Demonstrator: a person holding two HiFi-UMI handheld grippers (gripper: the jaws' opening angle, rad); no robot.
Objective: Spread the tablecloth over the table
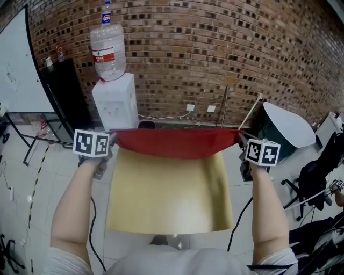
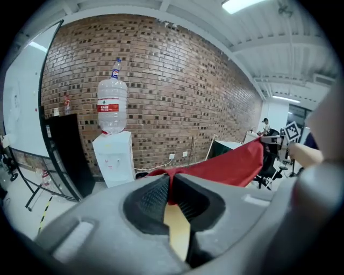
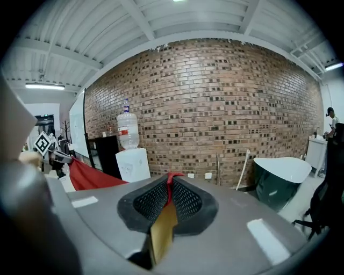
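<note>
Above open floor (image 1: 43,177), left gripper (image 2: 171,188) and right gripper (image 3: 169,193) clamp the tablecloth (image 1: 172,188) by its taut edge; bottle (image 1: 107,51) label illegible.

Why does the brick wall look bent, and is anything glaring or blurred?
Head view: the wide lens bows the brick wall; the tablecloth shows a soft pale sheen. Left gripper view: black round corners, ceiling lamp blown white. Right gripper view: the wall bulges, edges go dark.

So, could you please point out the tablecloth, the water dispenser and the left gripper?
tablecloth (image 1: 177,144): head view, red far edge.
water dispenser (image 1: 114,105): head view, white cabinet.
left gripper (image 2: 171,188): left gripper view, between its fingertips.
</note>
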